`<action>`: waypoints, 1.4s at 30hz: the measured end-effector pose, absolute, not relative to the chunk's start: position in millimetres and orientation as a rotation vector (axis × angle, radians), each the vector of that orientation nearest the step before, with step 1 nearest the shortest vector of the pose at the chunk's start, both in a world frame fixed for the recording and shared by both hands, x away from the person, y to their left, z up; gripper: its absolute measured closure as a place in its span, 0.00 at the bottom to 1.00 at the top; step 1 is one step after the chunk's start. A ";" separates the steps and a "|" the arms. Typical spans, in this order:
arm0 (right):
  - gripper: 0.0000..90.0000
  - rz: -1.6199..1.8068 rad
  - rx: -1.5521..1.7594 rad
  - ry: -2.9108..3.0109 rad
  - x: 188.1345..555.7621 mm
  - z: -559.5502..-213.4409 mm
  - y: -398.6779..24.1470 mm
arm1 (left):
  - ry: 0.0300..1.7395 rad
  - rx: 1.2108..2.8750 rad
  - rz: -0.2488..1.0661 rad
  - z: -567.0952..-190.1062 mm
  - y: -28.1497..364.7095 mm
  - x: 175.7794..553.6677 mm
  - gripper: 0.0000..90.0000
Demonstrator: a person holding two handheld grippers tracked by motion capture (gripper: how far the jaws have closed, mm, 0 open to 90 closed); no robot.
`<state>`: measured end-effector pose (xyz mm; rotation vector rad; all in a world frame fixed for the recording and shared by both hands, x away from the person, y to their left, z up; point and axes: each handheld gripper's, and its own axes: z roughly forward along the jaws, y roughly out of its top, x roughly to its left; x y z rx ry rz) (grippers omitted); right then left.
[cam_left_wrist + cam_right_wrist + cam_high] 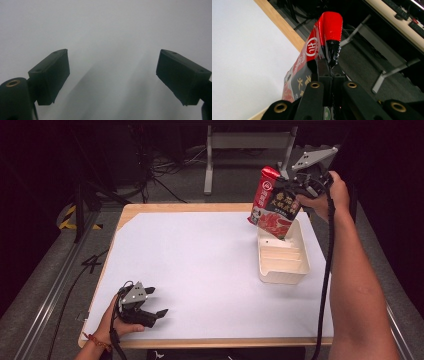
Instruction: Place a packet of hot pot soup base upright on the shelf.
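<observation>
A red and black food packet (274,205) hangs tilted over the far end of a cream divided tray (295,274) at the table's right. My right gripper (290,185) is shut on the packet's upper edge. In the right gripper view the packet (322,45) rises from between the closed jaws, its red top end up. My left gripper (152,312) rests low at the near left of the white sheet, held by a hand. Its jaws stand wide apart in the left gripper view, the gripper (112,75) holding nothing.
A white sheet (200,270) covers the wooden table (135,210). Beyond the far edge are a metal frame leg (208,160) and cables on the floor. A cable trails along the right forearm (350,285).
</observation>
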<state>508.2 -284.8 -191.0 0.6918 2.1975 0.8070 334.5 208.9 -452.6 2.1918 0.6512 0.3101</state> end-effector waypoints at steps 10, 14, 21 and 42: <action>0.99 0.773 0.744 2.220 518.1 -212.1 -303.0 | 0.653 2.195 0.297 -453.3 207.8 334.3 0.14; 0.99 0.781 0.754 2.223 518.7 -216.4 -307.3 | 0.655 2.196 0.295 -453.7 207.5 334.7 0.14; 0.99 0.769 0.760 2.222 516.3 -217.9 -313.7 | 0.651 2.196 0.293 -453.6 207.4 334.3 0.14; 0.99 0.785 0.787 2.258 524.7 -246.4 -303.5 | 0.648 2.196 0.291 -453.8 207.2 334.3 0.14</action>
